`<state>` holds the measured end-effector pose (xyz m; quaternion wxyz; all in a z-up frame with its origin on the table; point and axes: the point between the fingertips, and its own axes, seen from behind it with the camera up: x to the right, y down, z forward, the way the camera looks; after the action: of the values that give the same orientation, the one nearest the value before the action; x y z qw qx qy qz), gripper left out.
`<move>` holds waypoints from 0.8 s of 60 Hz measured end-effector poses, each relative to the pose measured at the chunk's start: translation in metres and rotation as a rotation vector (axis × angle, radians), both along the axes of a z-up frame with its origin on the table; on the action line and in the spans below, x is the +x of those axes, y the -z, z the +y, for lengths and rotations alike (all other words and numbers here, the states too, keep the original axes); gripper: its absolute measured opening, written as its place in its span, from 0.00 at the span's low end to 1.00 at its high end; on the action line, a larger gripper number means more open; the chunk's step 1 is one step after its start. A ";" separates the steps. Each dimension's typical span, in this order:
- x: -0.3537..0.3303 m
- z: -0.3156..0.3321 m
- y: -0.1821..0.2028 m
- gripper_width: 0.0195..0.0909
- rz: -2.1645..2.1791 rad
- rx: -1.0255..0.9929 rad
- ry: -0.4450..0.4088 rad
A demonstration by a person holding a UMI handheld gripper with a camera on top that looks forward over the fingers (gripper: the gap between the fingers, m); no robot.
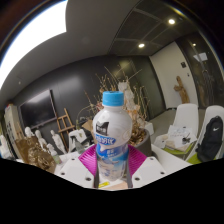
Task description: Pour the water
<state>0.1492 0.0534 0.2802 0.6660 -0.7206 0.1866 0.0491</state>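
Note:
A white plastic bottle with a light blue cap and a blue-and-white label stands upright between my fingers, raised well off any surface. My gripper is shut on the bottle, with both magenta pads pressing against the lower part of its body on either side. The bottle's base is hidden behind the gripper body. No cup or other vessel for the water shows in this view.
Beyond the bottle lies a room with dark wall panels and ceiling spotlights. Dried branch decorations rise behind the bottle. White chairs stand on the right, and more white furniture and a brown dried arrangement sit on the left.

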 end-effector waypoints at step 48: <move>0.082 0.009 0.225 0.64 -0.240 -0.388 0.059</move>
<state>0.2316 0.0627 0.0551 0.5335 -0.8301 0.1330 -0.0935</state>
